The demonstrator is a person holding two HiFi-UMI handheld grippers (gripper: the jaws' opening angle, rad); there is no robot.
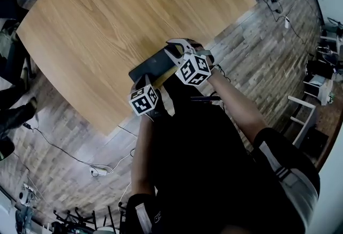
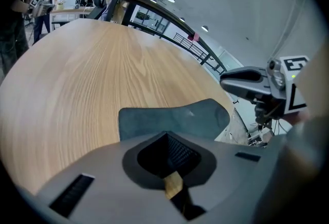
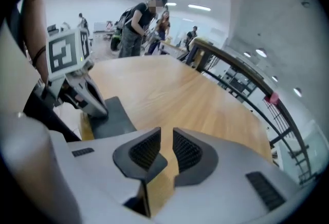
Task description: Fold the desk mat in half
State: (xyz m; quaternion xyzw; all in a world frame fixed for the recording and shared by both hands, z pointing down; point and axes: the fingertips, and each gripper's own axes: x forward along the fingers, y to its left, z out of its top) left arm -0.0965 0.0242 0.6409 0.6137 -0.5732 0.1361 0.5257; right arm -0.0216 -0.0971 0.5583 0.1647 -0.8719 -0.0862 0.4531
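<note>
Right now the dark mat (image 1: 151, 66) is lying on the wooden table (image 1: 118, 18), at the table's 5 o'clock edge, nearest the person. The left gripper (image 2: 165, 136) is holding its jaws pressed together, tips at the mat's near edge. The right gripper (image 3: 165, 147), at the mat's 3 o'clock, is hovering with jaws slightly apart, gripping nothing.

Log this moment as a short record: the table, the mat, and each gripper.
surface: wooden table
desk mat: dark, lying flat at the table's near edge
left gripper: jaws together, nothing between them, tip down at the mat
right gripper: jaws slightly apart, empty, by the mat's right end
</note>
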